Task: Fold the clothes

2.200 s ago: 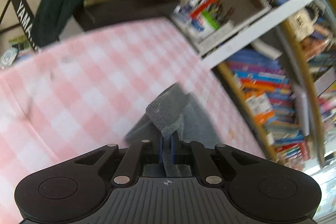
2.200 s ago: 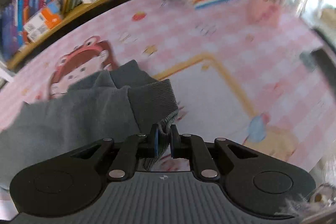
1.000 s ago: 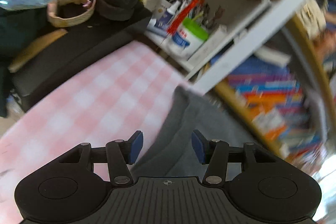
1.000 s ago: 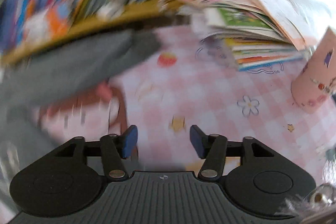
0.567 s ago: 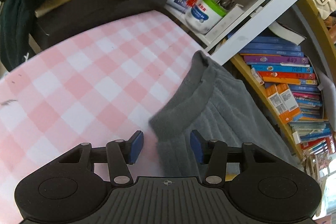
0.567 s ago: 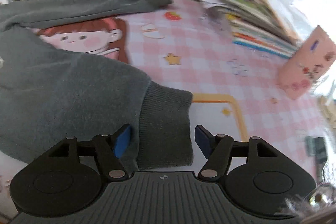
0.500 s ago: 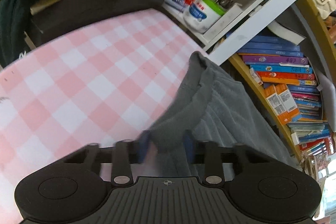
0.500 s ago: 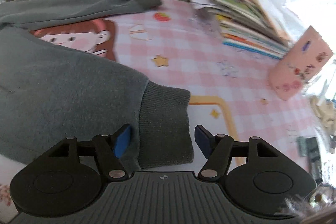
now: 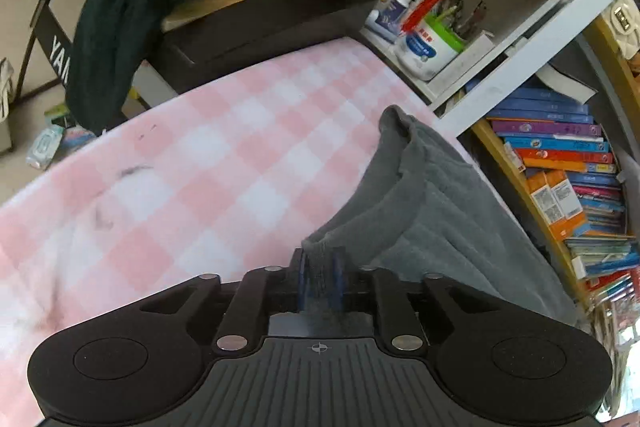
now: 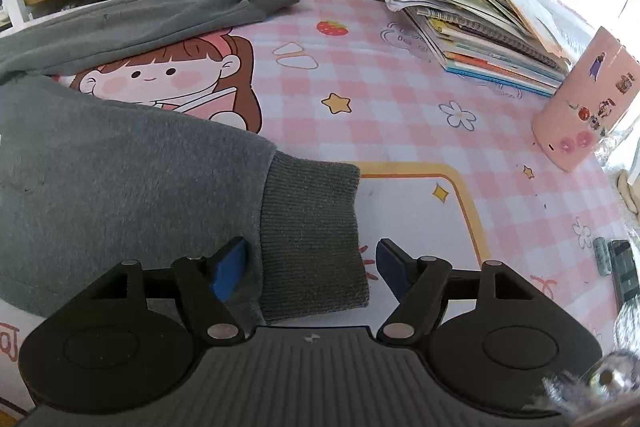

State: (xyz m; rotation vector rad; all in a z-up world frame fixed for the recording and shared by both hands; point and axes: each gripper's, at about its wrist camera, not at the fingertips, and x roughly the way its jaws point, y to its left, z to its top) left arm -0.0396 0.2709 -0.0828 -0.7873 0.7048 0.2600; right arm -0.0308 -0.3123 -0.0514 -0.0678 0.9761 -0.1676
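Note:
A grey fleece garment lies on the pink checked tablecloth, beside the bookshelf. My left gripper has a bunched ribbed edge of it between its blue pads, and its jaws are closing on the fabric. In the right wrist view the garment fills the left side and ends in a ribbed cuff. My right gripper straddles that cuff; its jaws are opening and the pads stand clear of the cloth. A second grey limb lies along the back.
A stack of books and a pink cup stand at the right. A dark phone lies at the right edge. Bookshelves, a pen pot and a black keyboard with dark cloth border the table.
The left jaws have closed onto the garment's edge, and the hand has drawn back a little with it. The right gripper has settled over the cuff and its jaws have widened slightly.

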